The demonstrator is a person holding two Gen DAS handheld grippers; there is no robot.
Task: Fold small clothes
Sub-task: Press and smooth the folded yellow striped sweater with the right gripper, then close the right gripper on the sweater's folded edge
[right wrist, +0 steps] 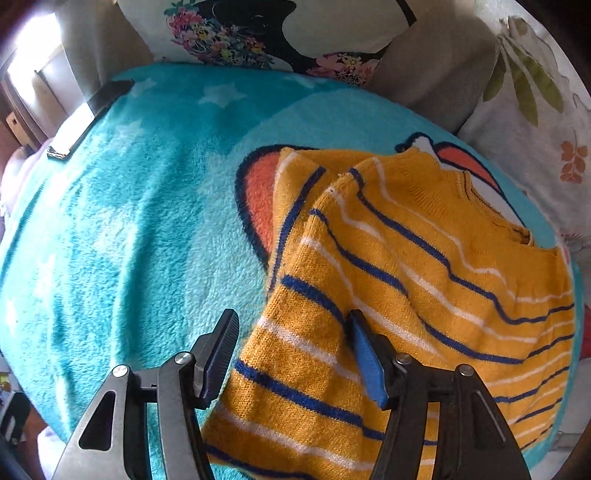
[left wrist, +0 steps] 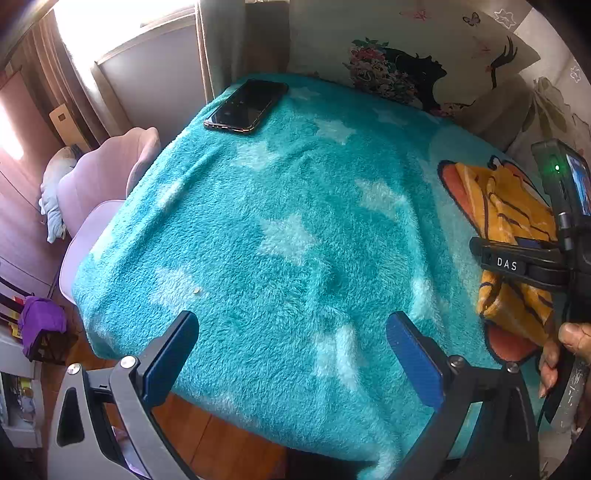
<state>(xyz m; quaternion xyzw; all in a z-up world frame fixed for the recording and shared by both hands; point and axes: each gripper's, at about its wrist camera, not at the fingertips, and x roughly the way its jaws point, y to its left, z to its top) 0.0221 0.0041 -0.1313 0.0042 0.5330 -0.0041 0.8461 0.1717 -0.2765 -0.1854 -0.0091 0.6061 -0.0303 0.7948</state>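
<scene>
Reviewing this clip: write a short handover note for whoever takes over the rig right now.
Left gripper: open, empty, over bare blanket.
Right gripper: open, straddling the sleeve edge of the sweater, not gripping.
Sweater lies on the blanket's right side, one sleeve already laid across the body.
Phone sits at the far corner.
Left: the remaining folds.

1. One striped sweater (right wrist: pixel 424 280), mustard yellow with blue and white bands.
2. One turquoise blanket (left wrist: pixel 258 206) with pale stars.
3. One phone (left wrist: pixel 245 106), lying on the blanket.
4. Two hand-held grippers: the left hand-held gripper (left wrist: pixel 291 354) and the right hand-held gripper (right wrist: pixel 291 354).
5. Two printed cushions: a floral cushion (right wrist: pixel 280 33) and a leaf-print cushion (right wrist: pixel 535 122).
6. One pink chair (left wrist: pixel 107 177).
</scene>
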